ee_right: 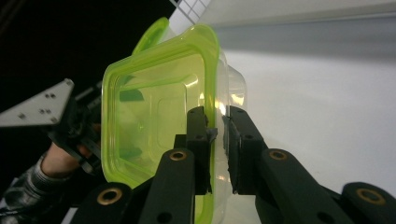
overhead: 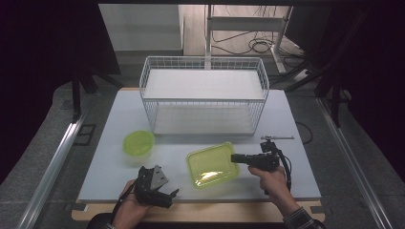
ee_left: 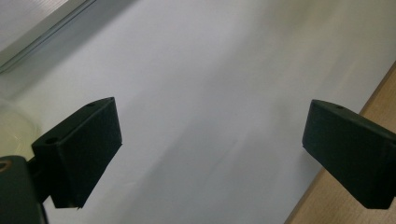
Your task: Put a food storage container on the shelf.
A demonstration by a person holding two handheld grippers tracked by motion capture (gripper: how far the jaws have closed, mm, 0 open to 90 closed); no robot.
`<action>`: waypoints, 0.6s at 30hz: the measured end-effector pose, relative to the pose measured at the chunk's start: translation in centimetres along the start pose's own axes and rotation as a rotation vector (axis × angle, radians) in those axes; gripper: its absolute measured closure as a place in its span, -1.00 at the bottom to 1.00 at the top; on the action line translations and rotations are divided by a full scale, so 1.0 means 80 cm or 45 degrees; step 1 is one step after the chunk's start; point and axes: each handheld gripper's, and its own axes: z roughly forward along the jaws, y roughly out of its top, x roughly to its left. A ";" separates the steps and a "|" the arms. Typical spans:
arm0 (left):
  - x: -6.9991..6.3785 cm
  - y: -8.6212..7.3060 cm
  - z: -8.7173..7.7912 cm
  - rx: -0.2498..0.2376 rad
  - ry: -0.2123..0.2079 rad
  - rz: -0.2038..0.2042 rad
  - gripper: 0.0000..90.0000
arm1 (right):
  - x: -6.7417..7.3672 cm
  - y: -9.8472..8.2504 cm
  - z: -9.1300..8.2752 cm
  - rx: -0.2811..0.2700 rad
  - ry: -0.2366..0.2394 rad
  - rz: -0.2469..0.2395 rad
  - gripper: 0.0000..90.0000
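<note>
Now your right gripper [overhead: 235,158] is clamped on the green square lid [overhead: 211,165]; your left gripper [overhead: 173,193] stands wide apart over the table [overhead: 114,138].

I see rack [overhead: 204,95] at the table's [overhead: 110,143] far middle | round tub [overhead: 139,143] before its left corner | square tub [overhead: 212,164] right of that, nearer me | left gripper [overhead: 157,188] near edge | right gripper [overhead: 236,158] at square tub's right rim
</note>
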 end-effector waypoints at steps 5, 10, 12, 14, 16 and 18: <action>0.000 0.000 0.000 -0.003 0.002 -0.001 -0.90 | 0.004 0.011 -0.008 -0.038 -0.002 -0.013 0.78; 0.000 0.000 0.000 -0.003 0.003 0.000 -0.90 | 0.011 0.024 -0.013 -0.069 0.001 -0.041 0.78; -0.001 0.000 0.000 -0.002 0.004 0.004 -0.90 | 0.013 0.030 -0.015 -0.076 -0.005 -0.046 0.78; -0.001 0.000 0.000 -0.002 0.004 0.005 -0.90 | 0.014 0.032 -0.014 -0.081 -0.005 -0.047 0.78; -0.001 0.000 0.000 -0.004 0.003 0.001 -0.90 | 0.016 0.040 -0.015 -0.088 0.000 -0.049 0.78; -0.001 0.000 0.000 -0.004 0.003 0.002 -0.90 | 0.017 0.042 -0.015 -0.094 0.002 -0.052 0.78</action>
